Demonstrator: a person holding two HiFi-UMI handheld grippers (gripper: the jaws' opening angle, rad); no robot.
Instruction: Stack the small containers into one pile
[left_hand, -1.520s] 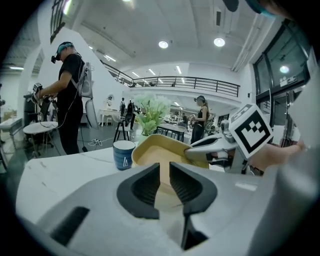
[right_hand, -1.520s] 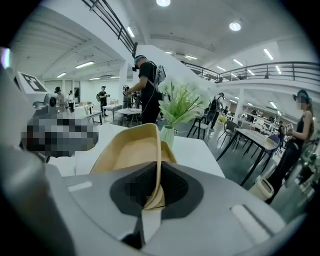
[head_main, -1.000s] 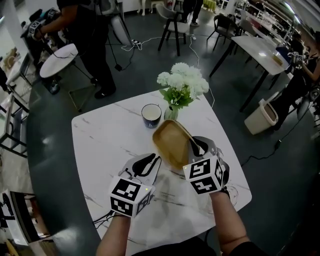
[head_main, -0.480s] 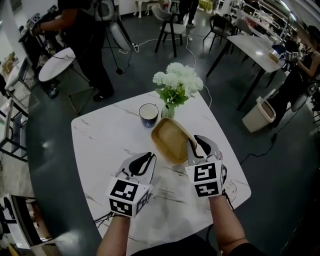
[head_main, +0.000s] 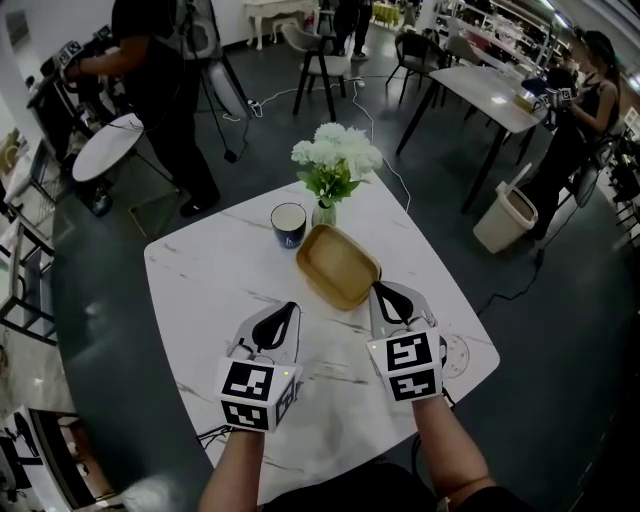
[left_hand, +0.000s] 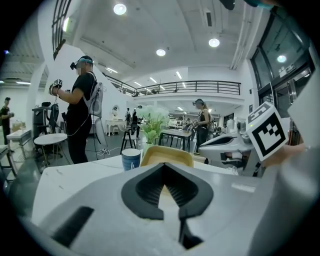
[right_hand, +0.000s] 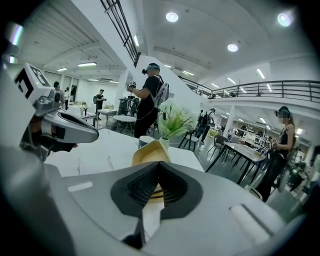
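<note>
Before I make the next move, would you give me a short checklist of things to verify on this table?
1. Left gripper shut with nothing between its jaws: ok.
2. Right gripper shut, not gripping the wooden tray: ok.
3. Wooden tray lying flat on the marble table, away from the edges: ok.
4. Cup upright beside the tray: ok.
5. Vase of flowers upright behind the tray: ok.
6. All the small containers in one pile: cannot tell; only one tray outline shows.
</note>
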